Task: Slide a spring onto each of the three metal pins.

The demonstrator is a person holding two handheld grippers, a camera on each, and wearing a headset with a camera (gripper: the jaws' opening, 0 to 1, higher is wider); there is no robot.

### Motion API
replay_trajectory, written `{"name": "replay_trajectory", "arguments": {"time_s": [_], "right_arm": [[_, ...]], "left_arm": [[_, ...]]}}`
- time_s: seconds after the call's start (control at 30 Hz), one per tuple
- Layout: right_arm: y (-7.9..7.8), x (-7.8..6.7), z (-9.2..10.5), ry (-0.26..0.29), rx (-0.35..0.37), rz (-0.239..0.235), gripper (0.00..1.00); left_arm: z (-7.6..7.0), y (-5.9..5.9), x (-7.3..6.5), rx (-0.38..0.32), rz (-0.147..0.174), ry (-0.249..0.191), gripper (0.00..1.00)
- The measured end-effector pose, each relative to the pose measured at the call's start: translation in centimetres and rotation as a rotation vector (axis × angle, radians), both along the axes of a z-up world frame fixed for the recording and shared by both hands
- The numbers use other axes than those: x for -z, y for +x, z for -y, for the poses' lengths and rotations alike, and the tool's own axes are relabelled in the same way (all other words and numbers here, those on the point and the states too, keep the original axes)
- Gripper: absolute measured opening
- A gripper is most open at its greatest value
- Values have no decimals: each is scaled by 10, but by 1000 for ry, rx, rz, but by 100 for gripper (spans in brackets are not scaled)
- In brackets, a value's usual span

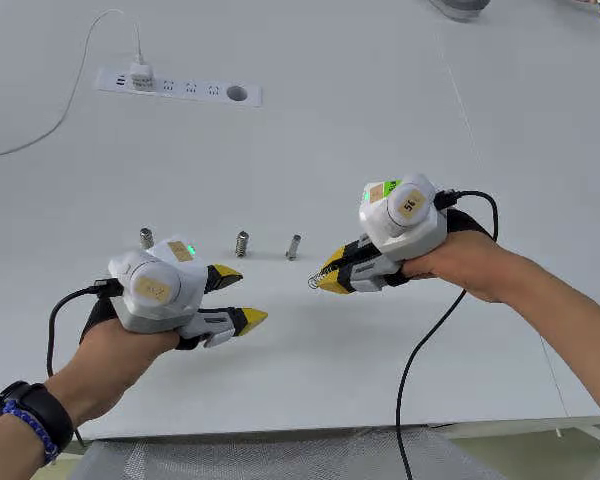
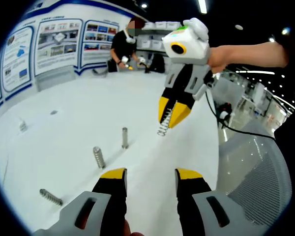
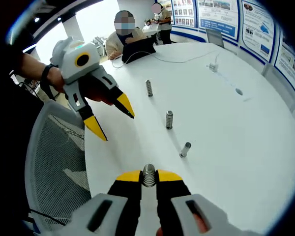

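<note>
Your left gripper (image 1: 248, 295): jaws wide apart, nothing in them. Right gripper (image 1: 325, 281) jaws pinch a spring (image 3: 148, 174) above the surface (image 1: 380, 120), near the bare pin (image 1: 294, 246); middle pin (image 1: 242, 243) and left pin (image 1: 146, 238) carry springs.

Three pins in a row across the desk (image 1: 400, 120), fitted springs (image 3: 149, 88) on the left pin (image 1: 146, 238) and middle pin (image 1: 242, 243), right pin (image 1: 294, 246) just left of the loose spring (image 1: 315, 282) in the right claw (image 1: 326, 281), left claw (image 1: 246, 295) in front of the row, power strip (image 1: 178, 88) far behind at left
</note>
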State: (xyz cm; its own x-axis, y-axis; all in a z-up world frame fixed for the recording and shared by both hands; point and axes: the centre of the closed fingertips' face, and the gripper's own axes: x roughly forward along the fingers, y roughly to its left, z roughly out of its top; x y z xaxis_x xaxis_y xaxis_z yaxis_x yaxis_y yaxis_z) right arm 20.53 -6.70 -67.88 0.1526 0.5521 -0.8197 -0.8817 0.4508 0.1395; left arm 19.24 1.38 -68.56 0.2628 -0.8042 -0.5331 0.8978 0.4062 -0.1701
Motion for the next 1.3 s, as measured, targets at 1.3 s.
{"name": "replay_trajectory", "arguments": {"time_s": [1.3], "right_arm": [[56, 12, 13, -91, -2, 9, 12]], "left_arm": [[-33, 18, 7, -191, -57, 10, 68]]}}
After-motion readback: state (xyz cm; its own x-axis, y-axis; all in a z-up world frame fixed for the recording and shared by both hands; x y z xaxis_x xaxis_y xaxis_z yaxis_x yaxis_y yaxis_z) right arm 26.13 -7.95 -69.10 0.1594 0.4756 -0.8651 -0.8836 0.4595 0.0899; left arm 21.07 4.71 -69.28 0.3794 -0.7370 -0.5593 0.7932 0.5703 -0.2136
